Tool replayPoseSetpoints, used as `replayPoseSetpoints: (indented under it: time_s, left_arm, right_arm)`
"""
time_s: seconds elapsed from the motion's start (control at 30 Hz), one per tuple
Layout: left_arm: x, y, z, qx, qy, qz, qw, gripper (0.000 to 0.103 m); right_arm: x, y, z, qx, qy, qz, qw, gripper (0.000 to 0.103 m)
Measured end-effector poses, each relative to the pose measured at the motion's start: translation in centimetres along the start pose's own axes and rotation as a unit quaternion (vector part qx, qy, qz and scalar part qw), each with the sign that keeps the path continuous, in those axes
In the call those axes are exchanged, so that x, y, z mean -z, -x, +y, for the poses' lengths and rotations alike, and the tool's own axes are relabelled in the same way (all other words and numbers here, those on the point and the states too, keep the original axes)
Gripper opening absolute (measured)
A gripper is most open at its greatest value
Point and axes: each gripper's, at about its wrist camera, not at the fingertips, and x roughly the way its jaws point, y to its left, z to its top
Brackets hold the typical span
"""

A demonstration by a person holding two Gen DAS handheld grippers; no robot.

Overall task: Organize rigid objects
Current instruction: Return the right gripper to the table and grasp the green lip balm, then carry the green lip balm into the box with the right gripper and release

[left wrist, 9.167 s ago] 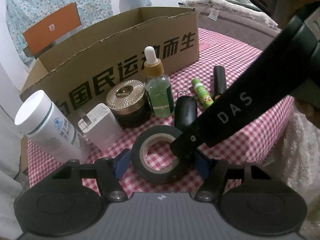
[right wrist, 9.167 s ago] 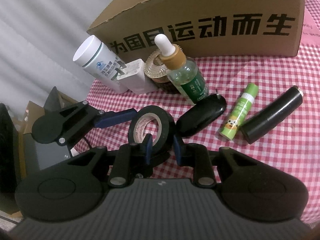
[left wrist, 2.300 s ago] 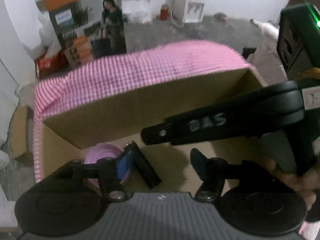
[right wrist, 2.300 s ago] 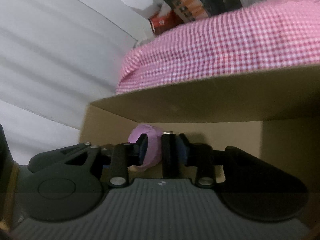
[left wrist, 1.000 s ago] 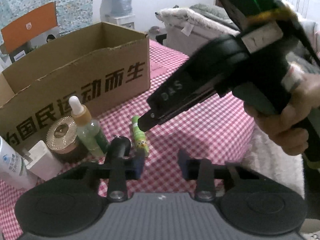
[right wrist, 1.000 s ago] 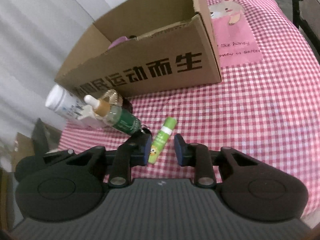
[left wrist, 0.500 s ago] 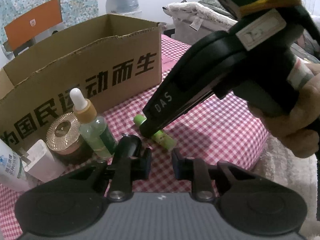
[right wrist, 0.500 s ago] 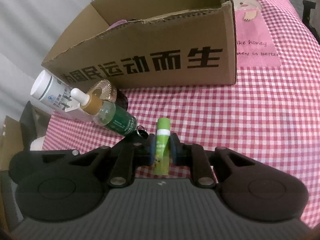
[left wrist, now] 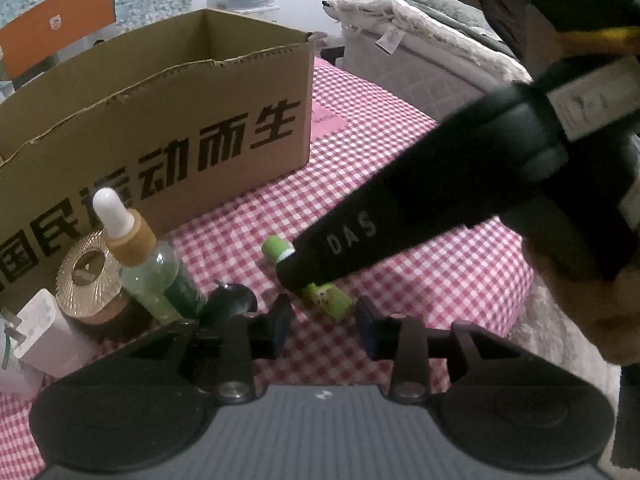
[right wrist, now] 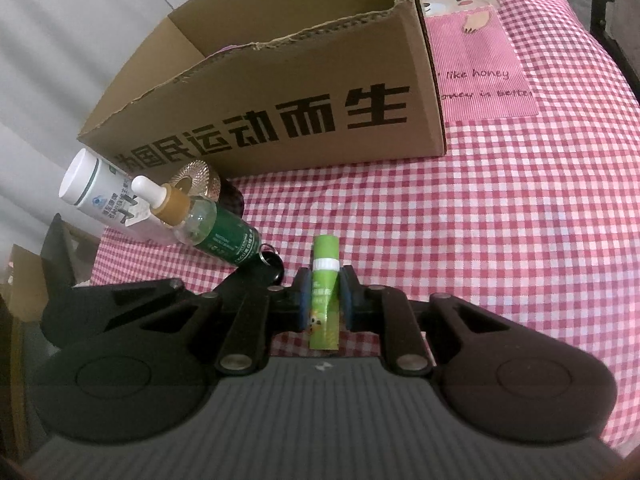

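The right tool is clamped on a slim green lip-balm tube, its blue pads pressing the tube's sides just below the white band, the cap pointing toward the brown cardboard box. The tube lies on the red-and-white checked cloth of the table, near the box's printed front wall. The left tool has just been opening; its jaws stand narrowly apart with nothing between them, just beside the tube's lower end. Something pink shows over the box's torn rim.
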Motion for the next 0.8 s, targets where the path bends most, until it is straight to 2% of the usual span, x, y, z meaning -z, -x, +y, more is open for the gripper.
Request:
replayPoseSetpoints:
  time_s: [0.47,0.63,0.8]
  left_arm:
    - [-0.1,-0.9,-0.5,-0.004,0.003,-0.024,0.9997,0.041]
    - [0.0,1.0,-0.8,-0.005,-0.002,-0.041,0.9991,0.041]
    - [-0.9,4.7,-1.3,-0.018,-0.015,-0.084,0.9962,0.041]
  right_arm:
    - [0.3,0.3,0.1,-0.004,0.006,-0.010,1.000,0.015]
    - [0.6,1.4,0.2,-0.007,-0.001,-0.023,1.000,0.015]
    - [0.3,4.5,1.4,-0.013,0.005,-0.055,0.998,0.015]
